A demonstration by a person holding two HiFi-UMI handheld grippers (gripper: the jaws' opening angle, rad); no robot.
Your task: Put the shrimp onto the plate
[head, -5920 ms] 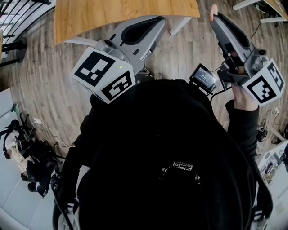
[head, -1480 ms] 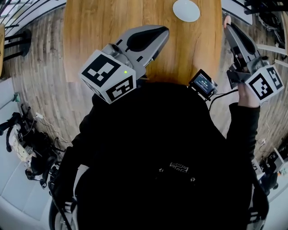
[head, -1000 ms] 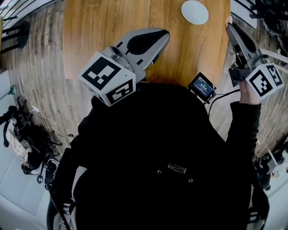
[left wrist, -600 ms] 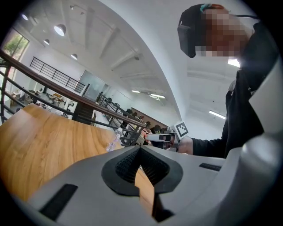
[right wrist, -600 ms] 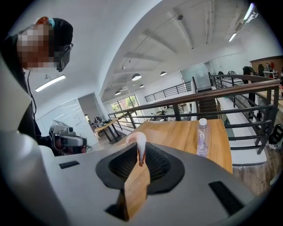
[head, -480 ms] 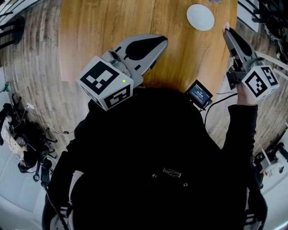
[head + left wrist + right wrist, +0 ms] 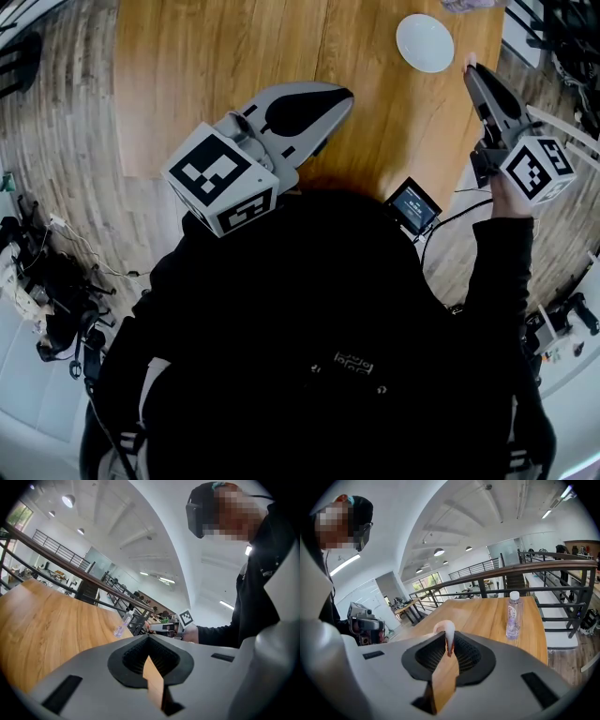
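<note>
A pale pink shrimp (image 7: 446, 630) is pinched at the tips of my right gripper (image 7: 448, 641), with its curved body sticking up above the jaws. In the head view that right gripper (image 7: 472, 69) hangs by the wooden table's right edge. The shrimp (image 7: 472, 59) at its tip is just right of and slightly below the small white plate (image 7: 425, 42). The plate has nothing on it. My left gripper (image 7: 343, 94) hovers over the table's near edge, shut with nothing in it. The left gripper view shows its jaws (image 7: 149, 640) closed together.
The wooden table (image 7: 225, 66) fills the top of the head view, with wood floor around it. A clear plastic bottle (image 7: 513, 615) stands on the table beyond the plate. A small screen device (image 7: 411, 204) sits at the person's chest. Cables and gear (image 7: 47, 291) lie on the floor at left.
The person has stepped up to the table, so the table and plate have slid down into view. The right gripper, still holding the shrimp, now sits close beside the plate.
</note>
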